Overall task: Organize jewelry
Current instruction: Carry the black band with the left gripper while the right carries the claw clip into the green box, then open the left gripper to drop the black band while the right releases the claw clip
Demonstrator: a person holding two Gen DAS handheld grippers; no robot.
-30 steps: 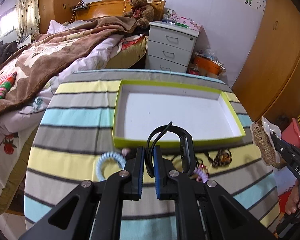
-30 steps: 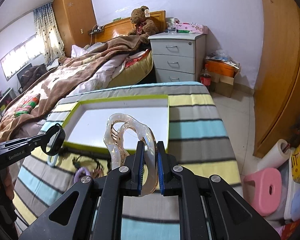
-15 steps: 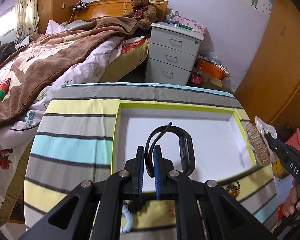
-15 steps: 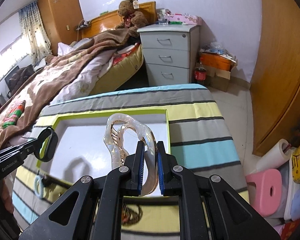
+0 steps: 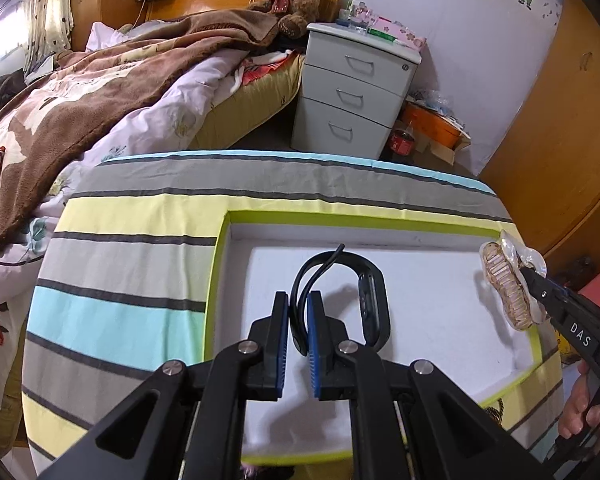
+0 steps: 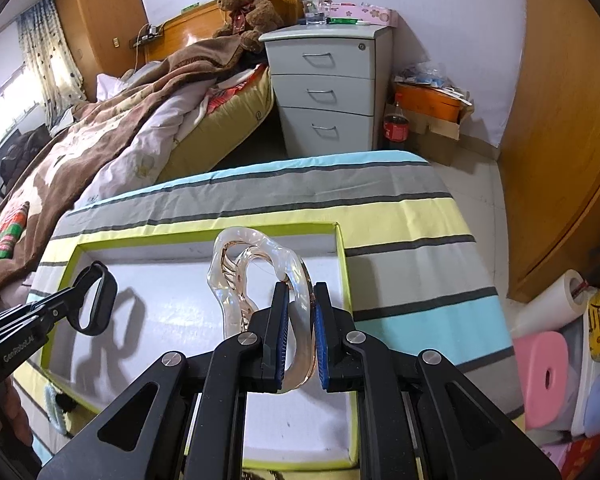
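A shallow white tray with a lime-green rim [image 5: 340, 219] [image 6: 204, 227] lies on the striped table. My left gripper [image 5: 298, 320] is shut on the strap of a black wristband [image 5: 374, 304] and holds it above the tray's left half; the band also shows in the right wrist view [image 6: 94, 300]. My right gripper [image 6: 299, 312] is shut on a clear pinkish hair claw clip [image 6: 256, 264], held above the tray's right half. The clip also shows at the right of the left wrist view [image 5: 508, 284].
A light blue coil hair tie [image 6: 54, 404] lies on the cloth just in front of the tray. A bed with a brown blanket [image 5: 100, 80] stands left, a grey nightstand [image 5: 352, 92] behind, a wooden wardrobe [image 6: 560, 120] right, a pink stool [image 6: 544, 376] beside the table.
Both grippers have moved forward over the tray with their items still held. The loose items on the cloth in front of the tray have dropped out of sight below the grippers.
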